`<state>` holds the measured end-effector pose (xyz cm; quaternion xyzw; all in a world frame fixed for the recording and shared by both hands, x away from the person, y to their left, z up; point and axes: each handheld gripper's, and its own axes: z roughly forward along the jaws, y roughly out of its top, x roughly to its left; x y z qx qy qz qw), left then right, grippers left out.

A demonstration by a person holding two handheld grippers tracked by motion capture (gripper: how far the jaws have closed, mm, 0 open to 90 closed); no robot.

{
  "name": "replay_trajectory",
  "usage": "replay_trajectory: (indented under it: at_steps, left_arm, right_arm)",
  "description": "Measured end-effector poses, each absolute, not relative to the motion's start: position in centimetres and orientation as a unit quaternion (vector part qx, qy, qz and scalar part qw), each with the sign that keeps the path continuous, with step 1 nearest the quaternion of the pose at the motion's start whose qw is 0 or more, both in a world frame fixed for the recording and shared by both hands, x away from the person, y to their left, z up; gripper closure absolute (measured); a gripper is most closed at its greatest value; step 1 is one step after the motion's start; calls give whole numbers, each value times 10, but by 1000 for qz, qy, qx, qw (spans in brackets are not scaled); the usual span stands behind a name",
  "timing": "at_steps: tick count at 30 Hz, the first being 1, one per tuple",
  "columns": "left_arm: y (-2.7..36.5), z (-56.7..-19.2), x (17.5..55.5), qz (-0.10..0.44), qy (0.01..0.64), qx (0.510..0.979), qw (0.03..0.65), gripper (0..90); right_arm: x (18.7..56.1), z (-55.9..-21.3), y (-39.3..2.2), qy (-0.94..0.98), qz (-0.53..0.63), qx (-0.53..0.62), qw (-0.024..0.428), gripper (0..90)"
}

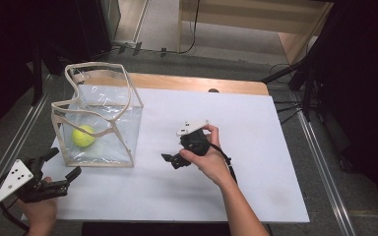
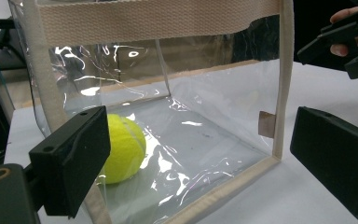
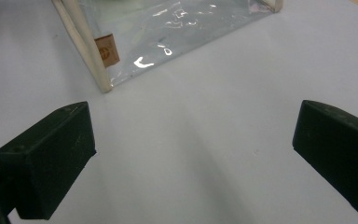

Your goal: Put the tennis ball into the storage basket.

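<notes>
A white board point(image 1: 256, 162) covers most of a wooden table point(image 1: 202, 82), whose bare far edge shows beyond it, while metal rails point(image 1: 320, 162) flank both sides, black cables point(image 1: 194, 29) trail over the grey floor point(image 1: 162, 22), and a light wooden cabinet point(image 1: 256, 19) stands behind.

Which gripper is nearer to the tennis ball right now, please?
Left. The left gripper sits just outside the clear bag near the tennis ball; the right gripper is farther off across the table.

You will find no readable text here; the small brown tag point(image 3: 105, 50) on the clear plastic bag point(image 3: 168, 28) carries a mark too blurred to read.
</notes>
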<state>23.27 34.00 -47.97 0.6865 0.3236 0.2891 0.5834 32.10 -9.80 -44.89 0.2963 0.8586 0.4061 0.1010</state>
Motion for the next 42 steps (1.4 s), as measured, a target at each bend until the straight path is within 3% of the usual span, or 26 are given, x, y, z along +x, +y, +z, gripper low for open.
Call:
replay_trajectory:
  at_steps: [42]
  left_arm:
    - [339,-480,233,292,322,689,579,53]
  right_arm:
    - [286,-480,-188,823,411,371,129,0]
